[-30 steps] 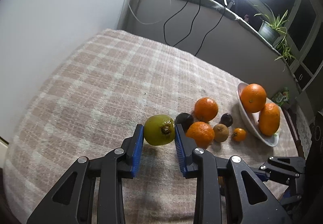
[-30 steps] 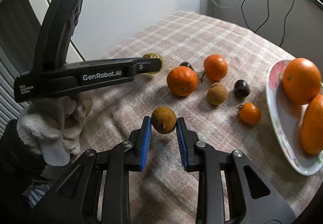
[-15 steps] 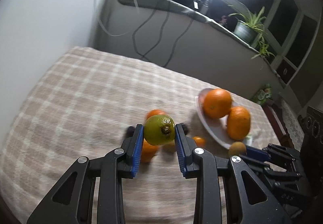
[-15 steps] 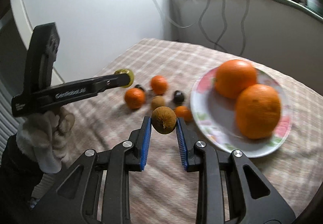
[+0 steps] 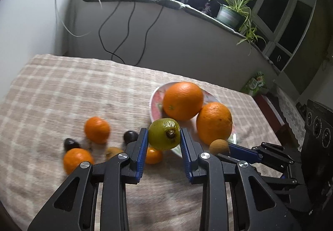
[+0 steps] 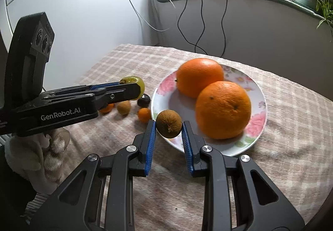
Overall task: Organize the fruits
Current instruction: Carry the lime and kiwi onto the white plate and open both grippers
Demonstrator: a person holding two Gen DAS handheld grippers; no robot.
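Blue-padded left gripper (image 5: 164,143): clamped on a green fruit (image 5: 164,133), above the plate's near rim.
Right gripper (image 6: 169,133): clamped on a brown fruit (image 6: 168,123), over the plate (image 6: 258,102).
Plate: two big oranges (image 6: 222,109).
Desk (image 6: 291,127): small fruits (image 6: 123,107) left of plate.

A tabletop under a checked cloth (image 6: 291,118) carries a flowered plate (image 6: 258,104), and beside it, loose on the cloth, small oranges (image 5: 97,129), dark fruits (image 5: 130,136) and a brown fruit (image 6: 123,107).
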